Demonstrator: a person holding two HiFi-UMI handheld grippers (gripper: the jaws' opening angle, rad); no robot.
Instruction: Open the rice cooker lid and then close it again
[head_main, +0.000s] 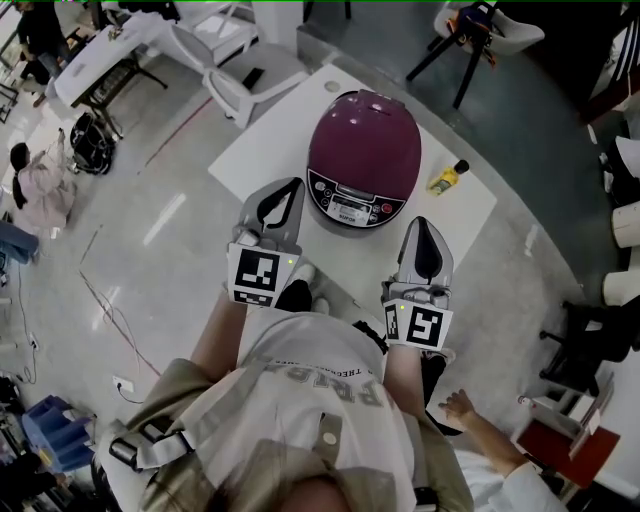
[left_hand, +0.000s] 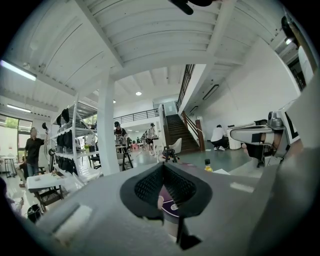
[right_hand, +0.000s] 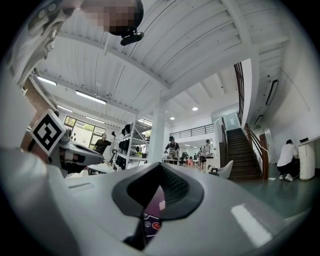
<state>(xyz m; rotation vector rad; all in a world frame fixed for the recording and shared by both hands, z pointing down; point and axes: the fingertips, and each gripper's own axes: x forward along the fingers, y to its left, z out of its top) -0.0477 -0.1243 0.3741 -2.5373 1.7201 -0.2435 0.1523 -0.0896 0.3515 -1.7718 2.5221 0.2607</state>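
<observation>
Left gripper (head_main: 289, 187), right gripper (head_main: 424, 226) point forward; jaws together.

A small yellow bottle (head_main: 447, 178) on the white table (head_main: 262, 150), a white chair (head_main: 258, 80) beyond, a staircase (left_hand: 176, 131) farther off.

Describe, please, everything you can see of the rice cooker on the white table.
The rice cooker is a rounded, glossy maroon appliance, plastic by its look. Its domed lid is shut. A dark control panel with small buttons faces the person. It stands upright on the white table, near the middle. The left tongs and right tongs, both shut, are held just short of it; nothing seems to touch it but the table.
</observation>
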